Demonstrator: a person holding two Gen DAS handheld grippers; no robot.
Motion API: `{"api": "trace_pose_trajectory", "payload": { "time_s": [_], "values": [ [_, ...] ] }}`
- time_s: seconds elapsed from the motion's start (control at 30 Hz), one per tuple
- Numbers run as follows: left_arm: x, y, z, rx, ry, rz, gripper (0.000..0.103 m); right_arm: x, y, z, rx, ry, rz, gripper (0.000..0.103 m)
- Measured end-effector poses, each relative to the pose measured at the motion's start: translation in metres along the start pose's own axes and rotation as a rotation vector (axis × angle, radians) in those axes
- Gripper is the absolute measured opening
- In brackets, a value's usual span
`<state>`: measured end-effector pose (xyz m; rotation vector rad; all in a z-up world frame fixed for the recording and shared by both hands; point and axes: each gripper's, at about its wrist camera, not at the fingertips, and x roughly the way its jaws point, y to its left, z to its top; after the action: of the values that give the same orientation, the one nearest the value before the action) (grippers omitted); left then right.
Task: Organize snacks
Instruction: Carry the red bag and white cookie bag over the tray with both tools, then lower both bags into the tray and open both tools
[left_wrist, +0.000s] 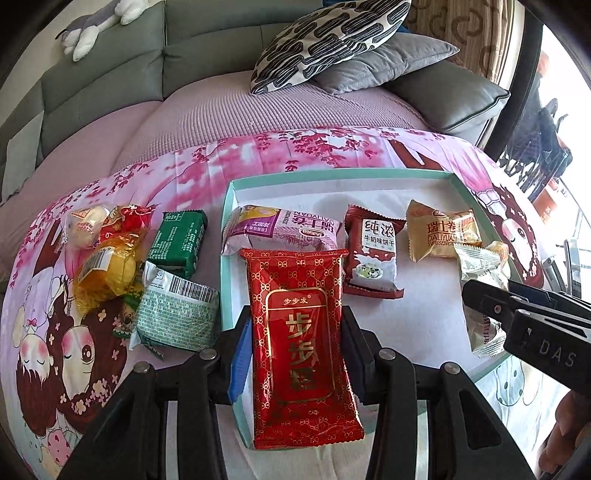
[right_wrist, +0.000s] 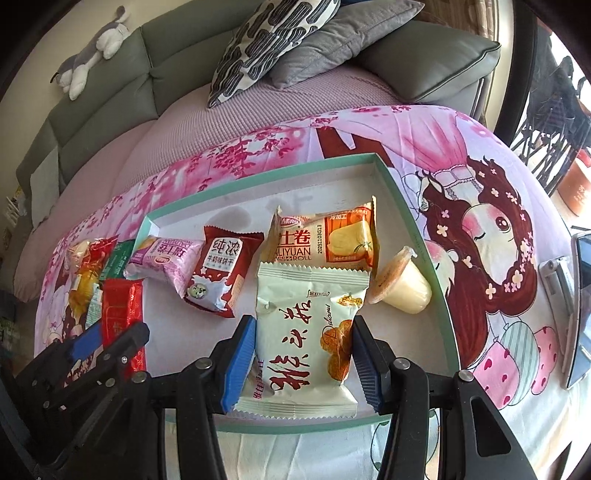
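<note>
Left gripper (left_wrist: 297, 328) pinches the red packet (left_wrist: 301, 343) over the tray's (left_wrist: 227, 206) near-left wall, right gripper (right_wrist: 303, 354) the cream pastry packet (right_wrist: 306, 332) inside it — slick film may slip, or catch that wall.

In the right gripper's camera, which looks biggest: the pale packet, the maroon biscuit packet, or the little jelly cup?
1. Pale packet, though it is nearest the camera.
2. Maroon biscuit packet.
3. Jelly cup.
</note>
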<state>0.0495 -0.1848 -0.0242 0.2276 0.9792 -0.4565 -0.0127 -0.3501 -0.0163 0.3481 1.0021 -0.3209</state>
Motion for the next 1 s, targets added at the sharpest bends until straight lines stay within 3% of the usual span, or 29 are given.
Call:
{"api": "trace_pose_trajectory", "payload": {
  "time_s": [0.47, 0.8, 1.0],
  "values": [
    [0.024, 0.003, -0.002, -0.003, 0.071, 0.018, 0.046, 0.032, 0.008, -0.005, -0.049, 0.107, -0.037, 0.054],
    [0.032, 0.003, -0.003, -0.011, 0.101, 0.026, 0.046, 0.035, 0.009, -0.004, -0.057, 0.113, -0.05, 0.054],
    [0.032, 0.002, -0.003, -0.01, 0.109, 0.012, 0.056, 0.035, 0.009, -0.004, -0.056, 0.113, -0.05, 0.054]
  ]
}}
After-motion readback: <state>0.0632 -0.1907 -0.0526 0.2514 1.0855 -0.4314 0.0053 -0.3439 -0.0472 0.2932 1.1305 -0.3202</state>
